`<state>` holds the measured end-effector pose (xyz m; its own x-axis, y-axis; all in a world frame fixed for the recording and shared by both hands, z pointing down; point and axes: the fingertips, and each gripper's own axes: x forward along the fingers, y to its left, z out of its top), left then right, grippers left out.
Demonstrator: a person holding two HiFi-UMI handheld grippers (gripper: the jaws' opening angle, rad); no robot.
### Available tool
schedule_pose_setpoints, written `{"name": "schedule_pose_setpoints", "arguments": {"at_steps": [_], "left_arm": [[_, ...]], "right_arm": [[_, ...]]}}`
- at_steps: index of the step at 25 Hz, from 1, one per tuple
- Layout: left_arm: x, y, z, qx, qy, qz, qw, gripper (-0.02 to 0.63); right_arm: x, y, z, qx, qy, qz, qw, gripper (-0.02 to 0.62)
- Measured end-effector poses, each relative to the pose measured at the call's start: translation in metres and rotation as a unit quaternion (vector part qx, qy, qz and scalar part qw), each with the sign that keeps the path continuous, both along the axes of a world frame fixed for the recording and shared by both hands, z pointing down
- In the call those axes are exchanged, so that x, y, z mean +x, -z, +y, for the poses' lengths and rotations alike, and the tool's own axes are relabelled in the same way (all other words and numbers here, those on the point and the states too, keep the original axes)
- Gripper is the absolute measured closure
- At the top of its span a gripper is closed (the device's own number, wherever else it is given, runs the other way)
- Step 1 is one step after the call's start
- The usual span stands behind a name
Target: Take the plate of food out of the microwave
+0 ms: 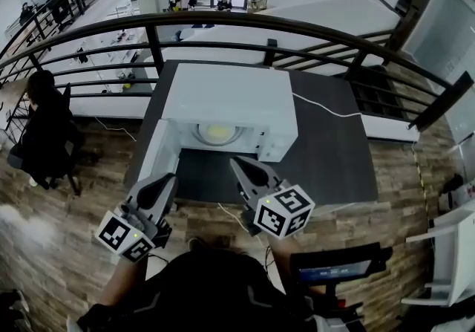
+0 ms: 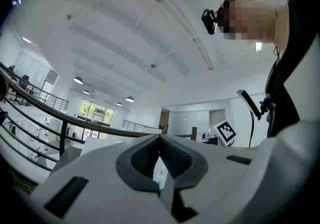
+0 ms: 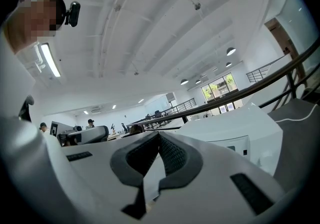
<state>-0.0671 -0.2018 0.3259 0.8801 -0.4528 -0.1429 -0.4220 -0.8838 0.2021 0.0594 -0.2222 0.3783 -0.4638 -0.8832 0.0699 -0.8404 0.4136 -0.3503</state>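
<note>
Setting: a white microwave stands on a dark table at the middle of the head view. A black railing curves behind it and a wooden floor lies around it.
Door: the microwave door is swung open to the left of the cavity and reaches toward the lower left of the frame.
Plate of food: the plate of food sits inside the open cavity, pale yellow, at the centre of the frame. Neither claw touches it.
Left claw: the left claw is lower left of centre in the head view, with its tip near the door's near end and short of the cavity. In the left gripper view, its claw has the two dark pads meeting at the tips, so it is closed and empty.
Right claw: the right claw is just below the cavity opening in the head view, over the table's front part and apart from the plate. In the right gripper view, its claw is also pressed together at the tips and grips nothing. The microwave body fills the right of that view.
Marker cubes: each gripper carries one at the bottom of the head view. The left cube is lower than the right cube.
Cable: a white cable runs from the microwave's right side across the table toward the right.
Bystander: a person in dark clothes sits at the left edge of the head view.
</note>
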Motion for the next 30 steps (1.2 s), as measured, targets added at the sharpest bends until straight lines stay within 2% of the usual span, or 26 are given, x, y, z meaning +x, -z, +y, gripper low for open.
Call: {"name": "schedule_pose_setpoints", "arguments": {"at_steps": [3,8,14,18,25,28,30], "left_arm": [[-0.011,-0.016,-0.013,-0.004,-0.013,-0.019,0.9997,0.601],[-0.017,-0.016,-0.018,-0.010,-0.043,-0.012,0.9989,0.601],[-0.020,-0.031,-0.035,-0.017,-0.043,-0.016,0.9988,0.601],[-0.014,-0.036,-0.051,-0.019,-0.026,-0.023,0.9992,0.601],[0.017,-0.040,-0.058,-0.024,-0.022,-0.043,0.9986,0.601],[0.029,-0.042,-0.070,-0.031,-0.006,-0.049,0.9983,0.601],[0.039,-0.039,-0.073,-0.022,0.001,-0.055,0.9982,0.601]], "right_arm": [[-0.012,-0.005,-0.011,-0.003,-0.013,0.004,1.000,0.596],[-0.021,-0.009,-0.019,-0.012,-0.037,-0.004,0.999,0.595],[-0.014,-0.044,-0.042,-0.048,-0.059,-0.058,0.995,0.595],[0.001,-0.074,-0.063,-0.080,-0.066,-0.117,0.988,0.568],[0.038,-0.107,-0.090,-0.114,-0.076,-0.170,0.976,0.550],[0.054,-0.128,-0.105,-0.138,-0.085,-0.203,0.966,0.527],[0.064,-0.145,-0.113,-0.157,-0.088,-0.226,0.957,0.506]]}}
